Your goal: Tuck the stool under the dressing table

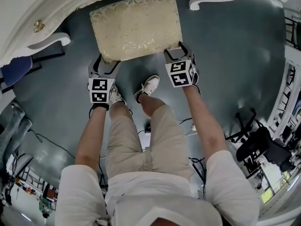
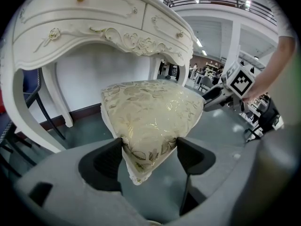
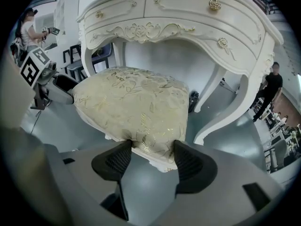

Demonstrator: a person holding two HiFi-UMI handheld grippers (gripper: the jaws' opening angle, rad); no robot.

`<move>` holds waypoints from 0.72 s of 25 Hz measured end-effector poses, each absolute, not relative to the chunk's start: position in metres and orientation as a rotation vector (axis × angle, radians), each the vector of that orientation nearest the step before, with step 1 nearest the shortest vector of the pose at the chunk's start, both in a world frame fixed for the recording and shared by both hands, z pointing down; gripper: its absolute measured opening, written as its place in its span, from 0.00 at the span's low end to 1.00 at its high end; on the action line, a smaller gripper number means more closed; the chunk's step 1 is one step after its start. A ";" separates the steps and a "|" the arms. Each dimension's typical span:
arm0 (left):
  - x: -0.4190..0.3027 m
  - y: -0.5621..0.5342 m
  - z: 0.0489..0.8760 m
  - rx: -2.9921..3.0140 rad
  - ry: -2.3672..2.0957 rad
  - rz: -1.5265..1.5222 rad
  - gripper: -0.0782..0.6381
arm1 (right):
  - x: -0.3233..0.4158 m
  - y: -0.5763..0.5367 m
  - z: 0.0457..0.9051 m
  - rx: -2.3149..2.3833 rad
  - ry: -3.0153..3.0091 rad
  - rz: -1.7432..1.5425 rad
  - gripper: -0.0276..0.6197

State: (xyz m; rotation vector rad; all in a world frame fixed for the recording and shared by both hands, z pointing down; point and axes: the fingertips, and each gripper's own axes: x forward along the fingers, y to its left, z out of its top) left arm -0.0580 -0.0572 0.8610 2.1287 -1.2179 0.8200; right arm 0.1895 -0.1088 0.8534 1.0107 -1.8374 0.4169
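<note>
- The stool (image 1: 136, 26), with a padded seat in cream and gold floral fabric, stands on the grey-green floor (image 1: 230, 55) in front of the knee gap of the white dressing table (image 1: 33, 13).
- In the head view, the seat's far edge reaches the table's curved front rim, while most of the seat lies out in front of it, between the two carved front legs.
- The left gripper (image 1: 107, 64) is clamped on the seat's near left corner; in the left gripper view its two dark jaws press the fabric corner from both sides (image 2: 149, 157).
- The right gripper (image 1: 181, 51) grips the near right corner in the same way, its ribbed jaws closed against the cushion edge (image 3: 149, 161).
- The table's drawers (image 3: 193, 6), fitted with gold rose knobs, are closed, so whatever they hold cannot be seen.
- The person's white shoe (image 1: 148, 85) stands on the floor just behind the stool, between the two grippers.
</note>
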 end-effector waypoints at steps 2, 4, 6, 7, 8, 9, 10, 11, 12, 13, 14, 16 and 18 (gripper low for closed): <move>-0.059 -0.059 0.861 2.122 -1.234 0.808 0.62 | 0.187 -0.113 0.855 1.019 -1.829 0.415 0.47; -0.060 -0.062 0.861 2.117 -1.242 0.804 0.62 | 0.186 -0.116 0.854 1.018 -1.819 0.418 0.47; -0.060 -0.064 0.861 2.112 -1.236 0.812 0.62 | 0.185 -0.117 0.853 1.012 -1.815 0.424 0.47; -0.060 -0.065 0.861 2.110 -1.228 0.817 0.62 | 0.186 -0.117 0.853 1.009 -1.815 0.426 0.47; -0.060 -0.065 0.861 2.110 -1.220 0.820 0.62 | 0.186 -0.117 0.853 1.006 -1.817 0.427 0.47; -0.059 -0.066 0.861 2.111 -1.214 0.820 0.62 | 0.187 -0.117 0.853 1.003 -1.818 0.429 0.47; -0.058 -0.066 0.861 2.111 -1.209 0.821 0.62 | 0.187 -0.118 0.853 0.999 -1.818 0.431 0.46; -0.058 -0.066 0.862 2.109 -1.207 0.823 0.62 | 0.187 -0.118 0.854 0.995 -1.818 0.434 0.46; -0.059 -0.066 0.862 2.106 -1.207 0.825 0.62 | 0.186 -0.118 0.854 0.990 -1.817 0.438 0.46; -0.059 -0.066 0.862 2.105 -1.209 0.825 0.62 | 0.186 -0.119 0.854 0.986 -1.815 0.441 0.46; -0.059 -0.068 0.862 2.104 -1.213 0.823 0.62 | 0.186 -0.120 0.854 0.985 -1.813 0.441 0.46; -0.061 -0.071 0.863 2.093 -1.222 0.824 0.62 | 0.184 -0.123 0.855 0.984 -1.810 0.440 0.46; -0.063 -0.076 0.863 2.075 -1.230 0.830 0.62 | 0.182 -0.128 0.855 0.980 -1.814 0.439 0.46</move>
